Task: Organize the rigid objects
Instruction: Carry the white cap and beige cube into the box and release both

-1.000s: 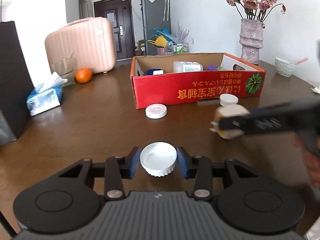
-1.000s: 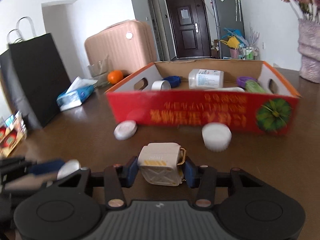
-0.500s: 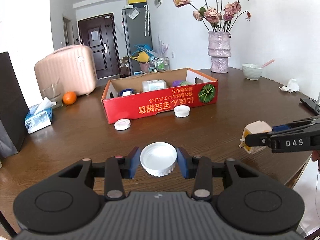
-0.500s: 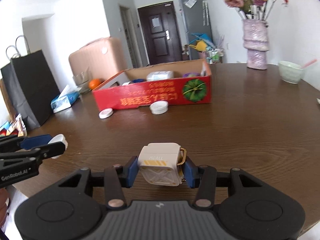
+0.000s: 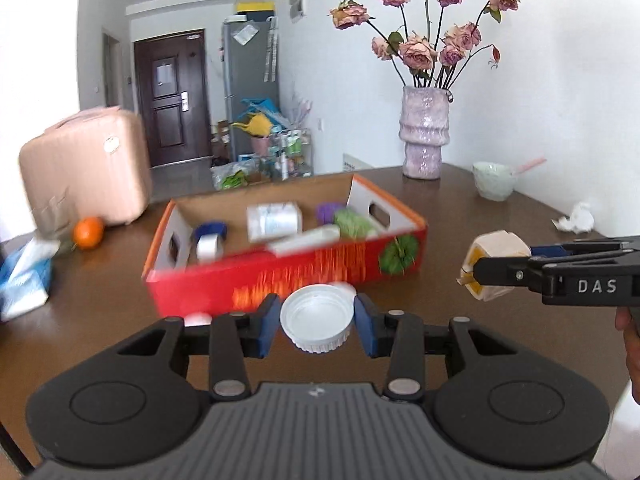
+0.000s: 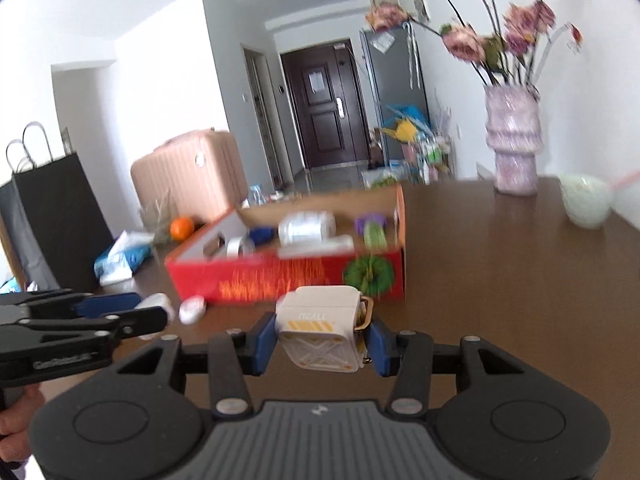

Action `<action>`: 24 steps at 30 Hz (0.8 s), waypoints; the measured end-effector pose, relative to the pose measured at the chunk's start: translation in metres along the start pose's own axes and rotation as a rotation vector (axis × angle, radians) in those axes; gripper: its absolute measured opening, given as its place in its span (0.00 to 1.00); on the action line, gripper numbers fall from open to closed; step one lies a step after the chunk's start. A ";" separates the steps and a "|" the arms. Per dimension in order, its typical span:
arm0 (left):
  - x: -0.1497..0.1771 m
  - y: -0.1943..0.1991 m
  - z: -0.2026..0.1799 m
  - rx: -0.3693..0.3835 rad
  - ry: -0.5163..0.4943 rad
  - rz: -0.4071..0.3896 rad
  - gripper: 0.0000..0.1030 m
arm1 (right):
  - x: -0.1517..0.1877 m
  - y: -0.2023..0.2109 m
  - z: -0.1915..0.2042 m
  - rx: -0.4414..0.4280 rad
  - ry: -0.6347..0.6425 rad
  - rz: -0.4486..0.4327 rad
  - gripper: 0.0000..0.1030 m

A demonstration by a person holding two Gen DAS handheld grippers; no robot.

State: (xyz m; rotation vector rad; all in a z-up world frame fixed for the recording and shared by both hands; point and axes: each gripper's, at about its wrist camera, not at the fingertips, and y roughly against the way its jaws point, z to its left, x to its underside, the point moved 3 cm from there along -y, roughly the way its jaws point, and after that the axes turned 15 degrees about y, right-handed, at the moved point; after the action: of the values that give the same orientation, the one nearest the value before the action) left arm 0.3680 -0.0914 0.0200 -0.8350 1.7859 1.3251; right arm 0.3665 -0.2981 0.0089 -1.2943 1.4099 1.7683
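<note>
My left gripper point(image 5: 317, 323) is shut on a white round lid point(image 5: 318, 317), held above the table in front of the red cardboard box point(image 5: 304, 276). My right gripper point(image 6: 322, 338) is shut on a cream earbud case point(image 6: 320, 330) with a gold clip, also held above the table. The case point(image 5: 494, 264) shows in the left wrist view to the right of the box. The box point(image 6: 296, 276) holds a white bottle point(image 5: 274, 221), a tape roll point(image 5: 209, 245), a purple thing and a green thing. A white lid point(image 6: 192, 309) lies on the table before the box.
On the brown table point(image 6: 500, 280) stand a pink vase of roses point(image 5: 425, 136), a pale green bowl point(image 5: 493, 180), a crumpled tissue point(image 5: 574, 219), an orange point(image 5: 88, 232), a tissue pack point(image 5: 24, 276) and a black paper bag point(image 6: 52, 220). A pink suitcase point(image 5: 86, 172) stands behind.
Both grippers have risen and moved toward the box, each keeping its object. The box now looks larger and its inside shows from above.
</note>
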 end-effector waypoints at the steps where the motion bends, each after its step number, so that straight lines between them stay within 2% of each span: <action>1: -0.010 -0.013 0.001 0.000 0.001 0.006 0.40 | -0.010 -0.009 -0.005 -0.004 -0.001 -0.012 0.45; 7: -0.057 -0.092 -0.003 0.028 -0.001 0.050 0.40 | -0.055 -0.082 -0.039 -0.040 -0.072 -0.003 0.45; 13: -0.064 -0.170 0.008 -0.003 0.043 0.177 0.40 | -0.072 -0.167 -0.067 -0.049 -0.130 0.110 0.45; 17: -0.056 -0.192 0.015 -0.012 0.040 0.199 0.40 | -0.074 -0.205 -0.065 -0.048 -0.099 0.181 0.45; 18: -0.055 -0.195 0.018 -0.011 0.051 0.199 0.42 | -0.072 -0.211 -0.062 -0.048 -0.092 0.194 0.46; 19: -0.054 -0.198 0.021 -0.010 0.067 0.200 0.49 | -0.071 -0.216 -0.059 -0.049 -0.080 0.203 0.46; 20: -0.054 -0.198 0.024 -0.015 0.082 0.200 0.52 | -0.071 -0.221 -0.057 -0.050 -0.069 0.210 0.46; 24: -0.055 -0.194 0.034 -0.030 0.110 0.207 0.52 | -0.066 -0.222 -0.049 -0.018 -0.035 0.201 0.46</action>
State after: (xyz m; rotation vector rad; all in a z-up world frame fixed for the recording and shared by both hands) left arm 0.5652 -0.1032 -0.0316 -0.7675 1.9865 1.4654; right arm 0.5978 -0.2636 -0.0263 -1.1588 1.5542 1.9276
